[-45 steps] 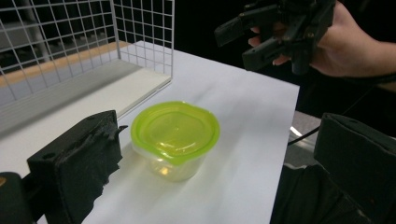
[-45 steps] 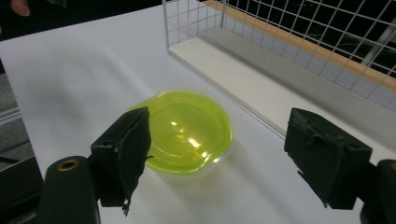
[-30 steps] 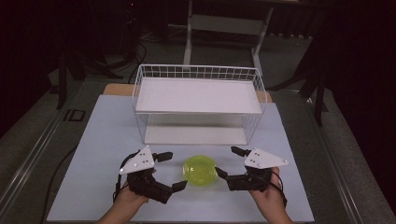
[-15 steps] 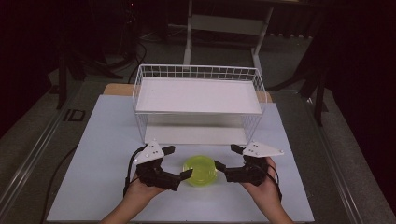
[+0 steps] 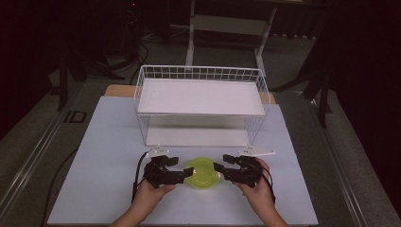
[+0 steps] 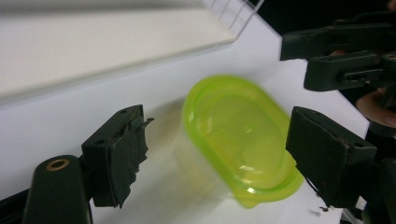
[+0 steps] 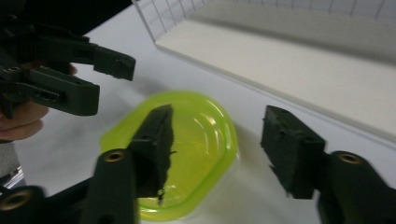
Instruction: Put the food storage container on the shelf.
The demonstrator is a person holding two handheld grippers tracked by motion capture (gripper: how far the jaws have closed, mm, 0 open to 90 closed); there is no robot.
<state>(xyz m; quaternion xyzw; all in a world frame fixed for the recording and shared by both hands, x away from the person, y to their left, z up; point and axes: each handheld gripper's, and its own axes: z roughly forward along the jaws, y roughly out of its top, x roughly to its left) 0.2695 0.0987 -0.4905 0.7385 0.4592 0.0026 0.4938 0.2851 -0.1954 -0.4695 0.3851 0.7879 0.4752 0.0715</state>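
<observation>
- left gripper [image 5: 180,169]: jaws wide apart, holding nothing, just left of the green container [image 5: 203,173]
- green container: on white table [image 5: 104,142] (lid on), between both grippers
- right gripper [image 5: 221,163]: jaws spread, holding nothing, at container's right edge

My high view looks forward and down over the table [image 5: 94,142] from above. Each gripper view sits close, looking along its own jaws. All three share the green lidded tub [image 5: 203,173] [image 6: 238,140] [image 7: 187,149] and wire rack [image 5: 201,101].
</observation>
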